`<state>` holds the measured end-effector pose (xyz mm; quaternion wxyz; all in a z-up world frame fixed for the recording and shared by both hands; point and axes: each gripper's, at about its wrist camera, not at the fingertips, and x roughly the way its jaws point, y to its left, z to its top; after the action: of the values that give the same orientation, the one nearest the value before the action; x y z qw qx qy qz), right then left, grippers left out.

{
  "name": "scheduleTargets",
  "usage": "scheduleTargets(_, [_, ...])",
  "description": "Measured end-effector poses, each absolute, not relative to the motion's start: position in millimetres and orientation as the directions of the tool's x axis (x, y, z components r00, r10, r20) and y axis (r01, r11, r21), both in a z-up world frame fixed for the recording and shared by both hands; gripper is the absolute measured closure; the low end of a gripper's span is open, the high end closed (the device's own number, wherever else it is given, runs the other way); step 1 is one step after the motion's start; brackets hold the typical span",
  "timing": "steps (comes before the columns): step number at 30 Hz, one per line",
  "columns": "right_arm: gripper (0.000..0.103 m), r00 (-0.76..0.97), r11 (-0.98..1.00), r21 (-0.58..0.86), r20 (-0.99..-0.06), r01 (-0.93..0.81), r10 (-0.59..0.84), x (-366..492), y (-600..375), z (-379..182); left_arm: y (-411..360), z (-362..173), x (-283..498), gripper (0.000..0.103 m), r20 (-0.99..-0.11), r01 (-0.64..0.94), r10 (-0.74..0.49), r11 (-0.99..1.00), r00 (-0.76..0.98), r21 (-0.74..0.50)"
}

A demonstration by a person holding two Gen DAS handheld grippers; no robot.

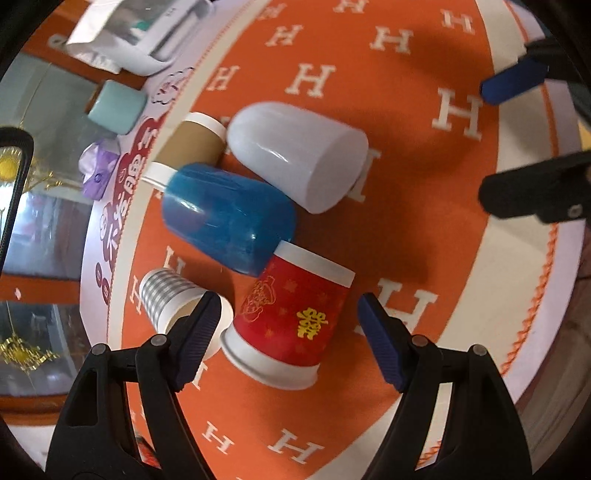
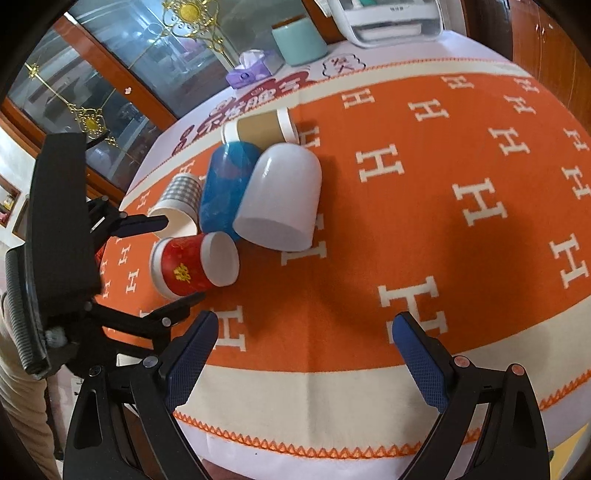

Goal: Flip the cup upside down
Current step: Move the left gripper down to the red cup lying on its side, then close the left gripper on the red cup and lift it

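Several cups lie on their sides in a cluster on the orange cloth. A red paper cup [image 1: 291, 317] [image 2: 192, 264] lies nearest my left gripper [image 1: 286, 332], which is open with a finger on each side of the cup, not touching it. Beside it lie a silver striped paper cup [image 1: 173, 295] [image 2: 177, 199], a blue plastic cup [image 1: 225, 221] [image 2: 225, 184], a white plastic cup [image 1: 299, 155] [image 2: 280, 195] and a brown paper cup [image 1: 192, 142] [image 2: 258, 127]. My right gripper [image 2: 304, 347] is open and empty over the cloth's near edge, to the right of the cups.
The orange cloth [image 2: 443, 221] with white H letters covers the table. At the far edge stand a teal box [image 2: 299, 38], a purple tissue pack [image 2: 251, 68] and a white machine [image 2: 395, 18]. A glass cabinet [image 2: 110, 74] is behind. The left gripper shows in the right wrist view [image 2: 162, 258].
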<state>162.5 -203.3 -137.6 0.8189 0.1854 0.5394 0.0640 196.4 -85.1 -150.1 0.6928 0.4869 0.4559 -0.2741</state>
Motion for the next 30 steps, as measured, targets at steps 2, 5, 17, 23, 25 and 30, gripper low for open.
scheduleTargets(2, [0.007, 0.402, 0.922, 0.373, -0.863, 0.098, 0.307, 164.3, -202.5, -142.8, -86.7, -157.8, 198.7, 0.031, -0.897, 0.827, 0.081, 0.359, 0.434, 0.433])
scheduleTargets(5, [0.007, 0.394, 0.921, 0.376, -0.865, 0.099, 0.311, 167.1, -203.7, -148.8, -88.9, -169.4, 200.1, 0.040, -0.899, 0.835, 0.108, 0.338, 0.424, 0.434])
scheduleTargets(17, [0.007, 0.389, 0.912, 0.395, -0.861, 0.109, 0.327, 163.4, -217.7, -156.3, -91.6, -164.7, 203.6, 0.042, -0.903, 0.804, 0.169, 0.413, 0.394, 0.428])
scheduleTargets(23, [0.007, 0.397, 0.902, 0.414, -0.853, 0.120, 0.339, 157.6, -226.3, -154.6, -84.1, -138.8, 196.5, 0.042, -0.932, 0.727, 0.175, 0.586, 0.316, 0.357])
scheduleTargets(25, [0.007, 0.398, 0.896, 0.426, -0.849, 0.125, 0.348, 155.1, -228.8, -154.9, -76.7, -129.2, 197.1, 0.042, -0.961, 0.654, 0.143, 0.708, 0.237, 0.267])
scheduleTargets(30, [0.007, 0.394, 0.883, 0.448, -0.844, 0.141, 0.365, 146.6, -234.3, -157.5, -49.1, -127.9, 195.6, 0.042, -0.996, 0.395, 0.037, 0.917, 0.081, 0.066])
